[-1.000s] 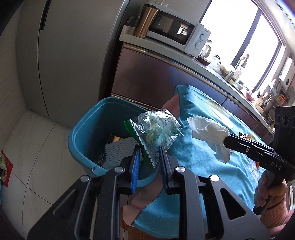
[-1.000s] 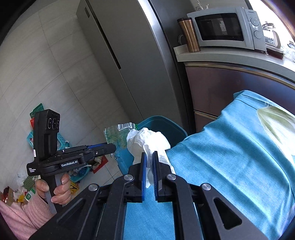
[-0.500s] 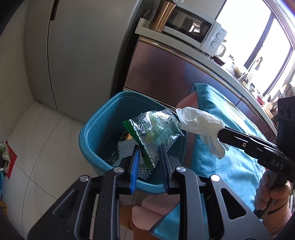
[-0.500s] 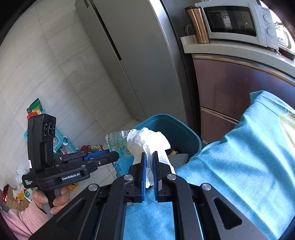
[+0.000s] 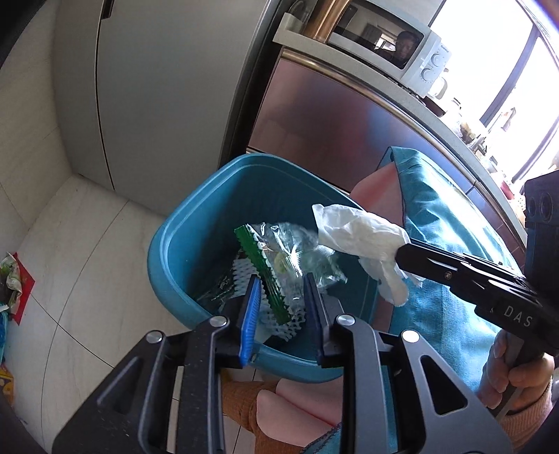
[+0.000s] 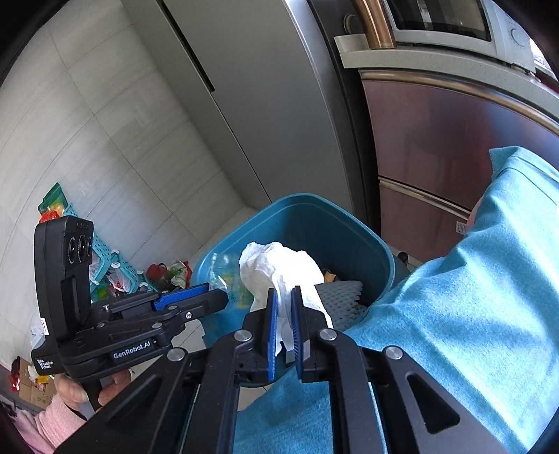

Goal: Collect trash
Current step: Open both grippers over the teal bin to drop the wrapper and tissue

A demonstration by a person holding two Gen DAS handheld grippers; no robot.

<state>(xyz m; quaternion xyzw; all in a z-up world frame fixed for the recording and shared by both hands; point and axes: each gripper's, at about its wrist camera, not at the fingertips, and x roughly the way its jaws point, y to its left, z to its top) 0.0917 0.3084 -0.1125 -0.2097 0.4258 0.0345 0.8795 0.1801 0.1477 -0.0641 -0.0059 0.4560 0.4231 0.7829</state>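
Close to the left camera, the black left gripper with blue pads [image 5: 282, 279] has its jaws a little way apart. A crinkly clear plastic bag with a green strip along one edge [image 5: 297, 251] sits between them. It seems to be pinched there, but the shiny plastic makes it hard to be sure. The bag hangs over the open top of the round blue plastic bin [image 5: 181, 244]. Just beside it, the black right gripper [image 6: 283, 290] grips a crumpled white paper tissue [image 6: 279, 265]. Its jaws have just been opening a tiny bit, with the tissue between the pads. The tissue sticks out past the tips, over the bin's near rim. A hand in a pink sleeve [image 6: 91, 387] holds the left gripper's handle, and the other hand [image 5: 513, 370] holds the right one. Down inside the bin lies a bumpy white foam net [image 5: 279, 326] with other scraps. A soft blue cloth [image 6: 471, 297] lies to the right of the bin and touches its side. Some bright wrappers and a blue basket [image 6: 115, 276] lie on the pale tiled floor to the left. Behind the bin stands a tall grey fridge [image 5: 157, 87]. Next to it is a shiny brown cabinet [image 5: 332, 115]. On top are a white microwave [image 5: 394, 45] and a tall copper cup [image 6: 375, 24].
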